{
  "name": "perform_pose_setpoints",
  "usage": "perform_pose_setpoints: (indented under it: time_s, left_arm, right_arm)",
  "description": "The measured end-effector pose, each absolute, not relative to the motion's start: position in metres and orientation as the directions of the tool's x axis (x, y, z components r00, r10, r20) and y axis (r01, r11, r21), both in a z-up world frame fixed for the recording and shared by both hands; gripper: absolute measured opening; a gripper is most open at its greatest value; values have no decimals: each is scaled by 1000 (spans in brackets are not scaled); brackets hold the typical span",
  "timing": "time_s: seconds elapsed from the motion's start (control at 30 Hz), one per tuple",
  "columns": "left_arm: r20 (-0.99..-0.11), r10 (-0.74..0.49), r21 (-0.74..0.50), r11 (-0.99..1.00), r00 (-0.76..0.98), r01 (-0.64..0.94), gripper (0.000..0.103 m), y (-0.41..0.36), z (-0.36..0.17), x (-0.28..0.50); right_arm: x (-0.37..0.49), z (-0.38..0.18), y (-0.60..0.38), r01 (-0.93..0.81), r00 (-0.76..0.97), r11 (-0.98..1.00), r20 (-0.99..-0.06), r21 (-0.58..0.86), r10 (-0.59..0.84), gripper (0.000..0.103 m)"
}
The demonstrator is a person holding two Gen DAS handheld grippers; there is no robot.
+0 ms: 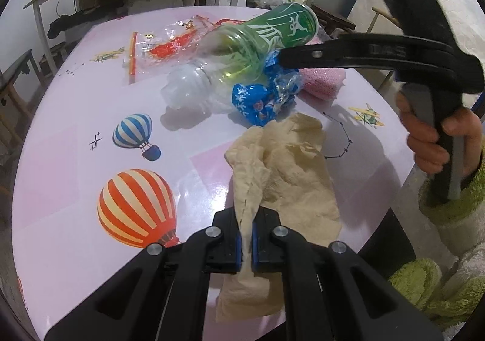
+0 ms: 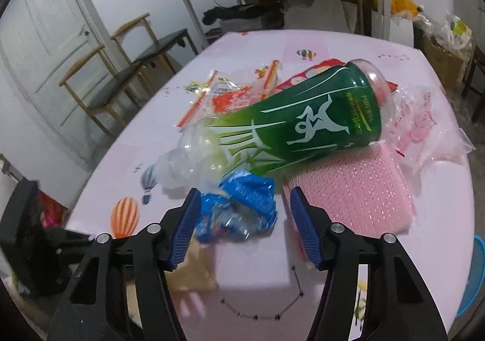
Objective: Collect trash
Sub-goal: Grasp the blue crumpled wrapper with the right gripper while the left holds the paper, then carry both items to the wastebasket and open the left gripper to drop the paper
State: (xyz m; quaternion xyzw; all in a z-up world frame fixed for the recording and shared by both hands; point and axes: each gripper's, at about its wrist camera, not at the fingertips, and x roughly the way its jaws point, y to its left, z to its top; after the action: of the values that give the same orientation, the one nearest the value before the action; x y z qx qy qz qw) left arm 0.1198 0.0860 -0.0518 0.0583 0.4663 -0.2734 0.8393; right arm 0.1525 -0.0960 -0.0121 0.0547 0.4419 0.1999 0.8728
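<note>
We note left hand-held gripper pinching beige tissue over table. Right hand-held gripper spread, straddling blue wrapper beside green bottle.

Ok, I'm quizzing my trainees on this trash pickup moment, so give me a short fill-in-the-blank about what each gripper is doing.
1. The left gripper is shut on a beige ____.
2. The right gripper is ____, its fingers on either side of the blue wrapper.
3. The green bottle lies on its ____.
4. The bottle's far end rests on a ____ sponge.

Missing words: napkin; open; side; pink
</note>
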Motion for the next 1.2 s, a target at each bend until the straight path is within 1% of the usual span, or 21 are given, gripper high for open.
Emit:
perform_pose_setpoints:
  time_s: [0.03,0.13,0.17,0.3,0.5,0.73,0.93,1.13,1.2]
  left_arm:
    - [-813,-406,-159,843,416,513,4,86,-52,119]
    - [-810,-413,-166,843,416,512,4,87,-52,121]
    - [-809,-415,-169,843,417,511,4,87,-52,121]
    - [-806,-418,-172,843,420,510,4,88,-51,120]
    - [-801,-417,-167,845,429,508,4,88,-50,119]
    - [-775,-426,-158,846,467,509,4,87,-32,112]
    - [-722,-470,-164,829,507,535,4,77,-3,101]
    - [-671,-536,-149,774,512,615,4,46,27,90]
    - [-654,-567,-139,741,501,657,4,29,38,89]
  right_arm:
    - [155,-14,-95,-294,524,916,-755,274,394,53]
    - [156,-20,-93,-280,510,921,-771,271,382,43]
    - [156,-23,-93,-275,501,921,-776,276,382,38]
    - [153,-21,-94,-270,502,923,-778,274,377,27]
    - [144,-14,-101,-260,517,924,-767,282,380,19]
    - [127,7,-119,-245,566,919,-724,308,394,17]
    - [108,26,-149,-207,629,920,-675,332,385,16]
    - [76,51,-215,-92,732,935,-613,342,296,16]
    - [57,59,-250,-17,769,941,-596,338,228,16]
